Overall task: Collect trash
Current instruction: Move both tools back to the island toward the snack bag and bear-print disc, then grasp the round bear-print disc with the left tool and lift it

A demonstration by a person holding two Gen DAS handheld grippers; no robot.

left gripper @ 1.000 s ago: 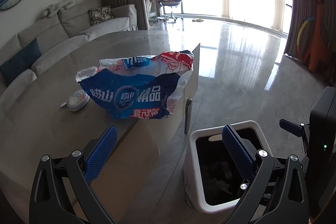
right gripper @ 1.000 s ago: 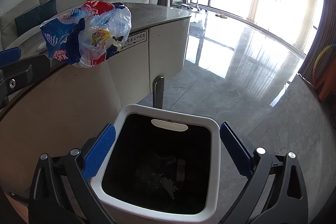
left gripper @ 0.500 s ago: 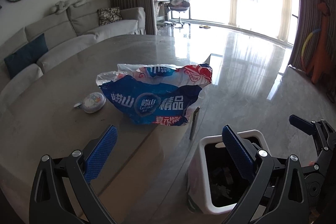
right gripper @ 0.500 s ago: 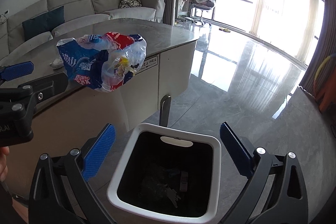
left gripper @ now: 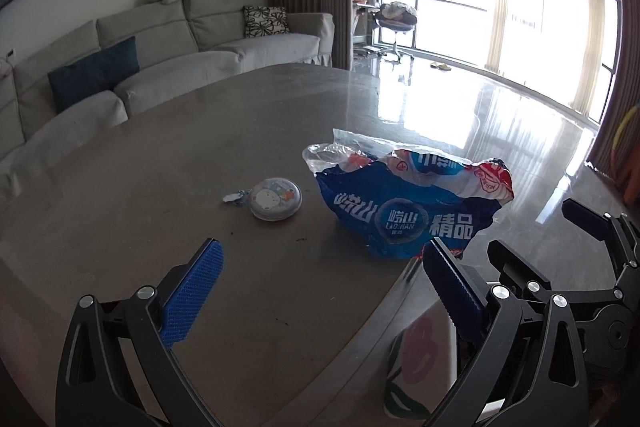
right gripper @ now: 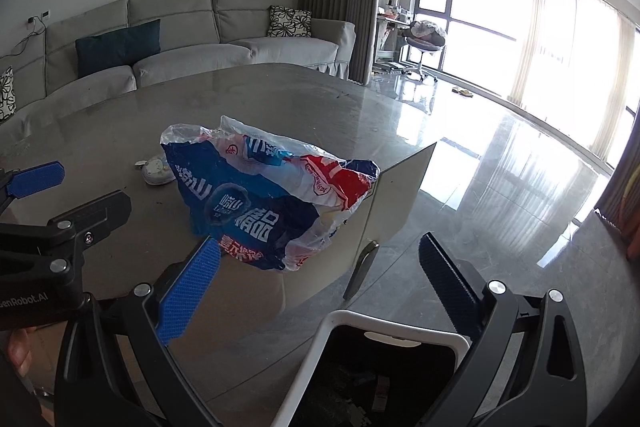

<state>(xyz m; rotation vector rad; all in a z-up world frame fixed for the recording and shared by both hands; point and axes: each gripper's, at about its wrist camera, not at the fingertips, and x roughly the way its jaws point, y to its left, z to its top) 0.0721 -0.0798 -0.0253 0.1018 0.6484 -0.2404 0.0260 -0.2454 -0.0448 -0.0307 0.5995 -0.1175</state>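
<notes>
A crumpled blue, red and clear plastic bag [left gripper: 408, 199] with white Chinese lettering lies at the edge of the grey table [left gripper: 200, 155]; it also shows in the right wrist view [right gripper: 268, 195]. A white trash bin [right gripper: 384, 331] with a dark inside stands on the floor below the table edge; its patterned side [left gripper: 416, 359] shows in the left wrist view. My left gripper [left gripper: 320, 291] is open and empty, just short of the bag. My right gripper [right gripper: 320, 287] is open and empty, above the bin and near the bag.
A small round white case [left gripper: 276, 199] with a cartoon print lies on the table left of the bag. A grey sofa [left gripper: 160, 67] stands behind the table. Glossy floor [right gripper: 500, 187] stretches to the windows on the right.
Both grippers have risen from bin level to above the tabletop and come nearer the bag. The bin has dropped to the bottom of both views. Both stay open.
</notes>
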